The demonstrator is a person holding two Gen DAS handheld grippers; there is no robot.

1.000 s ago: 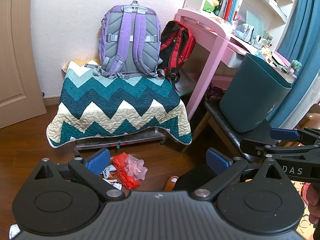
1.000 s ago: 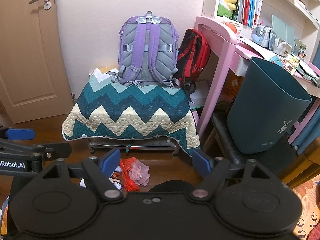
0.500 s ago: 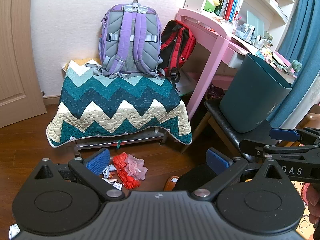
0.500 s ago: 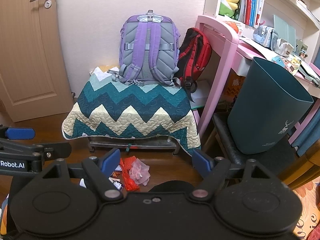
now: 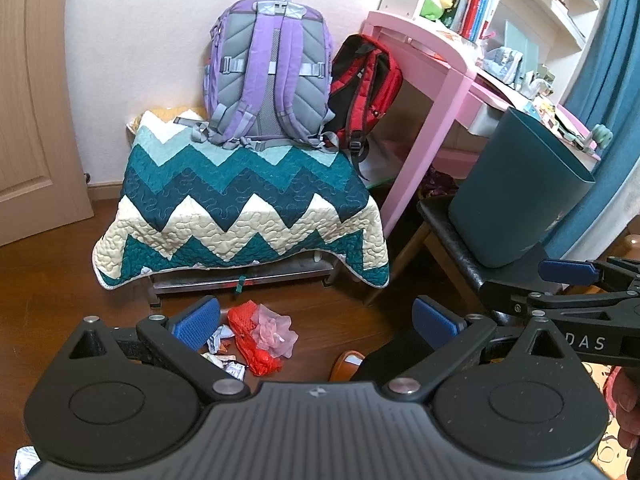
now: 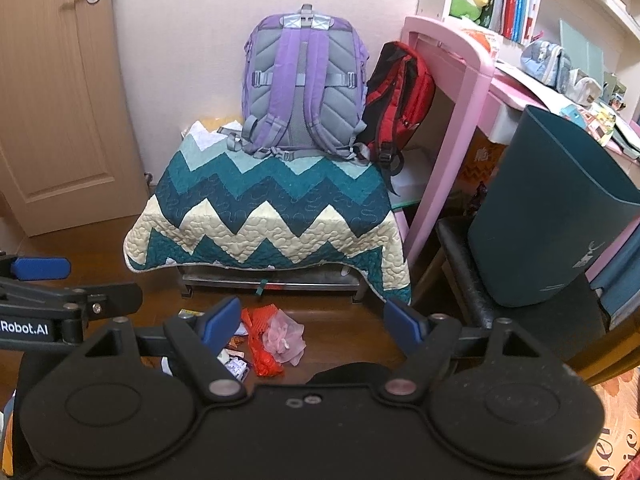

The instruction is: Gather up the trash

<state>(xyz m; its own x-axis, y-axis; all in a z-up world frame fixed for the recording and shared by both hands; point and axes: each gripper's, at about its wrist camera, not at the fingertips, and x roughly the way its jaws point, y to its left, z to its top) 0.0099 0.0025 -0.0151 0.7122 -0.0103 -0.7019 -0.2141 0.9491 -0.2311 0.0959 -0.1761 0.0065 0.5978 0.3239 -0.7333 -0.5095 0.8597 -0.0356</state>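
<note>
1. The left gripper [image 5: 316, 322] hangs above the dark wooden floor [image 5: 48, 280] with its blue-padded fingers [image 5: 196, 324] spread wide and nothing between them.
2. The right gripper [image 6: 310, 322] is the same: fingers far apart, empty, held beside the left one, whose blue-tipped finger shows at the left edge of the right wrist view.
3. The trash lies on the floor just ahead of and below the fingertips of both grippers: a crumpled red net bag [image 5: 252, 338], a wad of thin pink plastic film [image 5: 276, 330] lying on it, and several small crumpled paper wrappers [image 5: 222, 354] close to each gripper's left finger.
4. The tall dark teal plastic waste bin [image 5: 516, 196] stands on a black cushioned stool [image 5: 452, 232], beyond and to the right of the right-hand finger of each gripper, well apart from the pile.
5. Its inside cannot be seen, so whether anything has gone in cannot be told.
6. Judging by the untouched-looking pile and the empty fingers, collection seems at its start: every visible piece is left to pick up and carry to the bin.
7. The likely next step is lowering one gripper onto the net bag or film; both look soft and light and may slip or snag.
</note>
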